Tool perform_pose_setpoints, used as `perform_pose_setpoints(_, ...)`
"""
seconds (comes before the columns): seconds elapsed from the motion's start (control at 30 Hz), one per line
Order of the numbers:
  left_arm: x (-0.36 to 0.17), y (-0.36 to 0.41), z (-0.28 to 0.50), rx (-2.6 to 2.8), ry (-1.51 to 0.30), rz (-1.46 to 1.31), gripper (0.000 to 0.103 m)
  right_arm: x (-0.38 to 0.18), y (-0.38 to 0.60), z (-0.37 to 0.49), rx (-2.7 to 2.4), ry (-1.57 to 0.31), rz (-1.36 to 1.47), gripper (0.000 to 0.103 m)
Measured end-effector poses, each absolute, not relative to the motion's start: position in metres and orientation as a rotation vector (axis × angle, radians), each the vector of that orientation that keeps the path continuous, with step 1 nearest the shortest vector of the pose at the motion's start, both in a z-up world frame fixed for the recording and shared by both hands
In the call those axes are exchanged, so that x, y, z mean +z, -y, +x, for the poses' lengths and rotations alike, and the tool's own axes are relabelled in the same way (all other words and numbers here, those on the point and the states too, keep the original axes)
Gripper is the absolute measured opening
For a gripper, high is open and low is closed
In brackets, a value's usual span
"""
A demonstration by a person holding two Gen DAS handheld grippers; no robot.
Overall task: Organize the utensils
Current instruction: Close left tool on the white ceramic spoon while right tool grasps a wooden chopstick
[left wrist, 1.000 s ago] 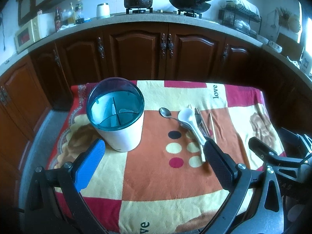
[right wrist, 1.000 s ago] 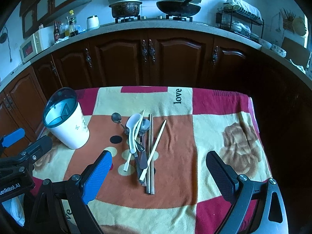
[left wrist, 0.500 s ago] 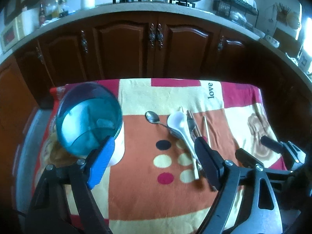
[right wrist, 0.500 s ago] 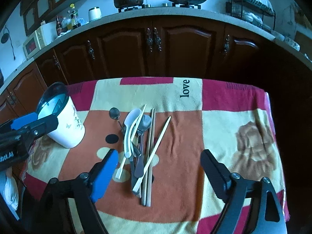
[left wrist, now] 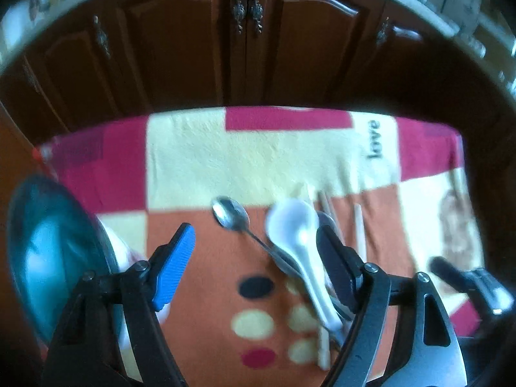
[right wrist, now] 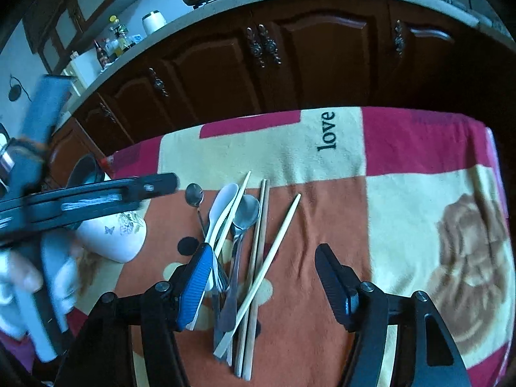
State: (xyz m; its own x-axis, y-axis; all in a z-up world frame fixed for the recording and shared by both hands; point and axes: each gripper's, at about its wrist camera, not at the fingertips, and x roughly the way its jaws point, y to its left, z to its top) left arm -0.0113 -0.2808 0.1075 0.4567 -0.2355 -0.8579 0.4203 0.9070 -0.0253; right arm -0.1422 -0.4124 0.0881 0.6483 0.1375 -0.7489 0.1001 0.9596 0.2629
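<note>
Right wrist view first: your right gripper (right wrist: 259,277) hangs low over the near end of the utensil pile with its jaws spread wide and nothing between them. Its blue finger (right wrist: 196,285) overlaps the handle end of the white spoon (right wrist: 222,206), though you cannot tell whether it touches. Just past the fingers, the pile lies on the orange patch of the patterned cloth (right wrist: 419,200): wooden chopsticks (right wrist: 258,245) running lengthwise, one pale chopstick (right wrist: 277,235) crossing them at an angle, a large metal spoon (right wrist: 245,216) and a small metal spoon (right wrist: 194,194) at the left edge. Left of the pile stands the white holder (right wrist: 113,235) with butterfly and flower prints, partly hidden behind your left tool.

From the left wrist, your left gripper (left wrist: 254,258) is likewise released, jaws wide apart, over the orange patch beside the pile. Between its fingers you see the small spoon's bowl and the white spoon (left wrist: 296,235), whose handle runs close along the black finger (left wrist: 337,267). The holder's teal rim (left wrist: 51,248) sits at the far left, blurred. Beyond the cloth are dark wooden cabinet doors (left wrist: 248,42)
</note>
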Motion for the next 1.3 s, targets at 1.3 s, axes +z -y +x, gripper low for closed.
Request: perform_pose_setpoints(1.3,0.039,0.332,0.036,-0.398,-1.125,0.401,0.076,0.019,0.426,-0.072,0.083,-0.975,0.342,0.042)
